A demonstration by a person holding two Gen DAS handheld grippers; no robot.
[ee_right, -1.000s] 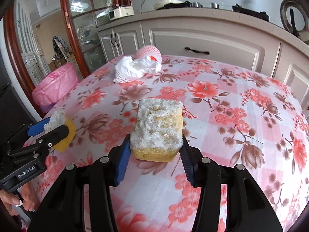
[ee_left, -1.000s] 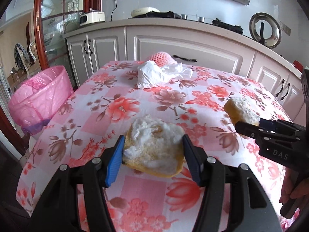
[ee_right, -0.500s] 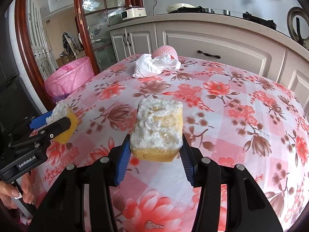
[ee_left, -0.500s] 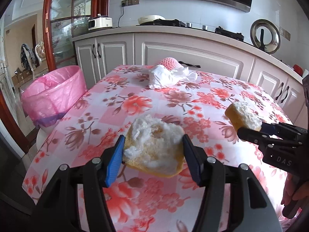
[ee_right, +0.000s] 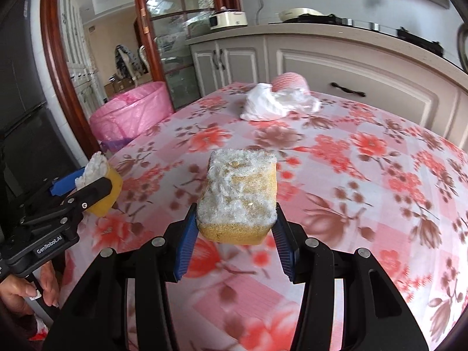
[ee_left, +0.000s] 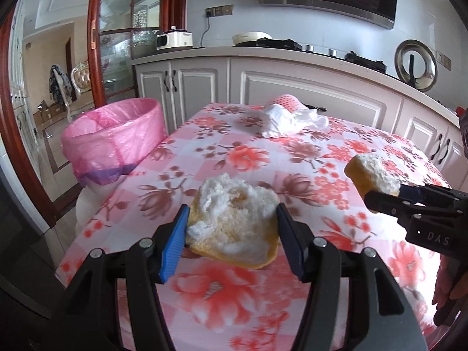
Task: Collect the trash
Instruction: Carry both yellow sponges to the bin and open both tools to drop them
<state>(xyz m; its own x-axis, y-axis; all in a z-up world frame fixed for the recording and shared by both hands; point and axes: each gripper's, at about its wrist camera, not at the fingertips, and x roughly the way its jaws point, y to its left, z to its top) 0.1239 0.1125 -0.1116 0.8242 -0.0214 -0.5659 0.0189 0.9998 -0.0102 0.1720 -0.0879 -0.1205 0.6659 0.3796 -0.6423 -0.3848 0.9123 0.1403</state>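
Observation:
My left gripper (ee_left: 231, 239) is shut on a worn yellow sponge (ee_left: 231, 228) with a white frayed top, held above the near end of the floral table (ee_left: 307, 161). My right gripper (ee_right: 234, 234) is shut on a second yellow sponge (ee_right: 238, 196), also lifted above the cloth. Each gripper shows in the other's view: the right one (ee_left: 389, 196) at the right, the left one (ee_right: 87, 187) at the left. A bin lined with a pink bag (ee_left: 114, 137) stands off the table's left side. A crumpled white plastic bag (ee_left: 283, 122) and a pink foam net (ee_left: 288, 101) lie at the far end.
White kitchen cabinets (ee_left: 292, 84) and a counter with appliances run behind the table. A wood-framed glass door (ee_left: 125, 38) stands at the left beyond the bin. The table's near-left edge drops to a dark floor (ee_left: 23, 263).
Both grippers have pulled back and risen from the table, each still holding its sponge. The view has swung so the pink bin sits nearer the centre-left.

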